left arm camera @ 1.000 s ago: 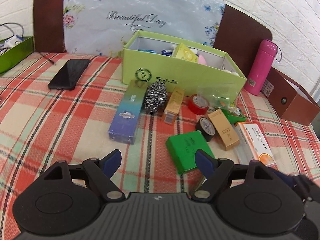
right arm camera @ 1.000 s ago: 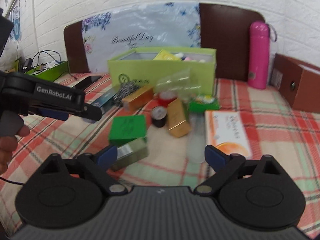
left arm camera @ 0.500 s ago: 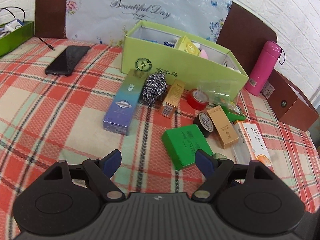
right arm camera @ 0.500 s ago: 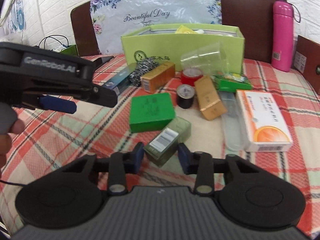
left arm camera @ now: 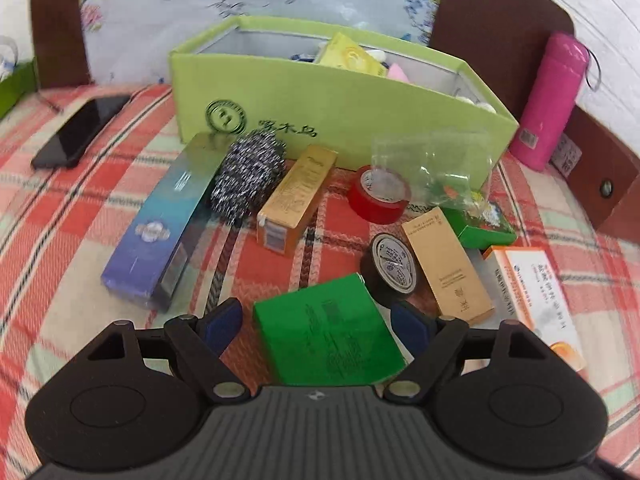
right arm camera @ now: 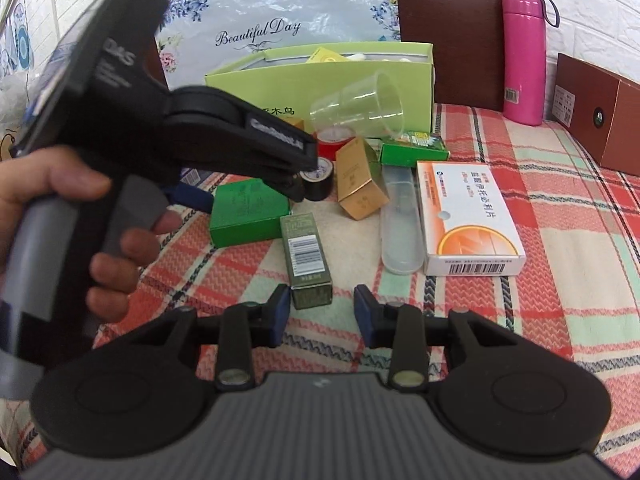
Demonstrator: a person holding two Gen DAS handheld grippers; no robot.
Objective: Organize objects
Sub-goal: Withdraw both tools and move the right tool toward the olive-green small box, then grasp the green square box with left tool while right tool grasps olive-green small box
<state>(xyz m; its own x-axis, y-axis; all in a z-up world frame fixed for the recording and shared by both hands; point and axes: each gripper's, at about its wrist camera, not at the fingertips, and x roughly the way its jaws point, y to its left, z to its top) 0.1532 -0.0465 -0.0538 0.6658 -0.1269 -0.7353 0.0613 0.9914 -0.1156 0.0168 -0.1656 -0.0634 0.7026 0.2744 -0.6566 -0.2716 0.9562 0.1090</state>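
Note:
My left gripper [left arm camera: 316, 322] is open with its jaws on either side of a flat green box [left arm camera: 326, 344] on the checked cloth; the box also shows in the right wrist view [right arm camera: 248, 212]. My right gripper [right arm camera: 320, 312] is open and empty just behind a small olive box [right arm camera: 306, 254] that lies flat. The lime-green storage box [left arm camera: 340, 108] stands behind the clutter and holds several items. The left gripper's body [right arm camera: 224, 136], held by a hand, fills the left of the right wrist view.
Scattered on the cloth: a blue-purple long box [left arm camera: 168, 220], a steel scourer [left arm camera: 248, 176], gold boxes [left arm camera: 298, 200], red tape [left arm camera: 380, 194], black tape [left arm camera: 394, 268], an orange-white medicine box [right arm camera: 466, 216], a clear cup [right arm camera: 360, 106]. A phone [left arm camera: 82, 130], a pink bottle [left arm camera: 552, 100] and a brown box [right arm camera: 596, 112] stand around.
My left gripper has moved forward and down over the green box. My right gripper was closed around the olive box; it has opened and pulled back, leaving the box flat on the cloth.

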